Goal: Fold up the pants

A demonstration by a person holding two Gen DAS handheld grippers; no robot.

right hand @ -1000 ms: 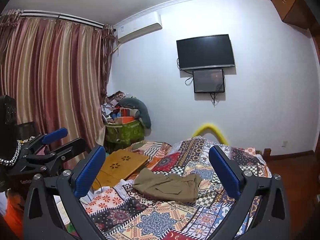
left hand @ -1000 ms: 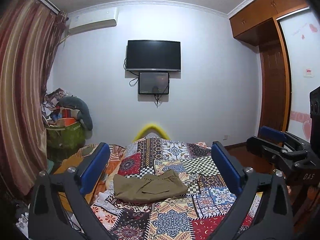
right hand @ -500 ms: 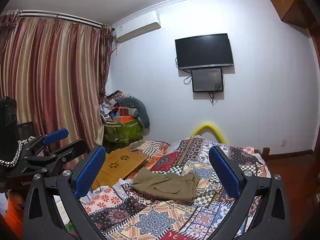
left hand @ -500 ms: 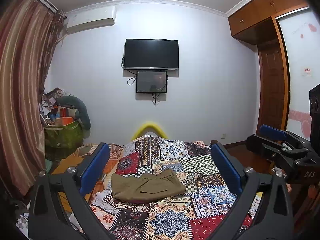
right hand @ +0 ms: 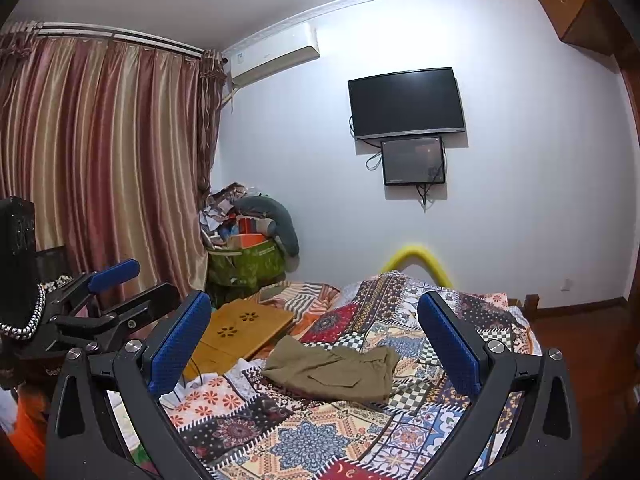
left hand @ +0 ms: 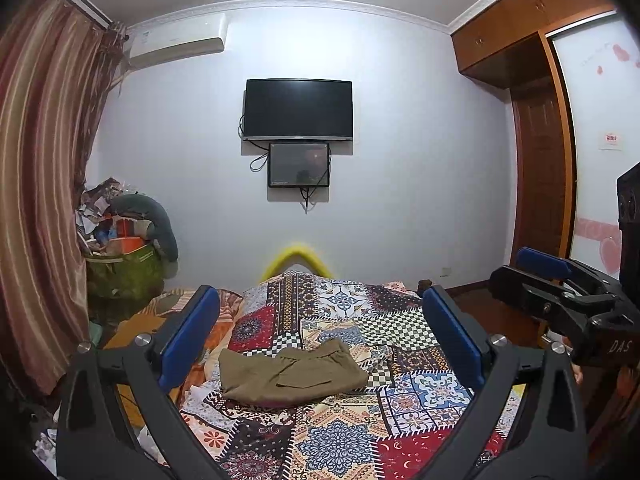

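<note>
Both views tipped upward slightly; pants (left hand: 290,374) lie crosswise on bed (left hand: 400,432), ahead between left tongs (left hand: 320,340) and right tongs (right hand: 316,344), both released, empty.

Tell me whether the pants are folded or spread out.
Folded: the pants lie as a compact doubled bundle on the quilt, no legs extended, both grippers open and clear.

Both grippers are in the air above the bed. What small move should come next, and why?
Probably lower both toward the pants. The left gripper and right gripper are open, hold nothing, and hang short of the pants, which lie bunched on the quilt.
</note>
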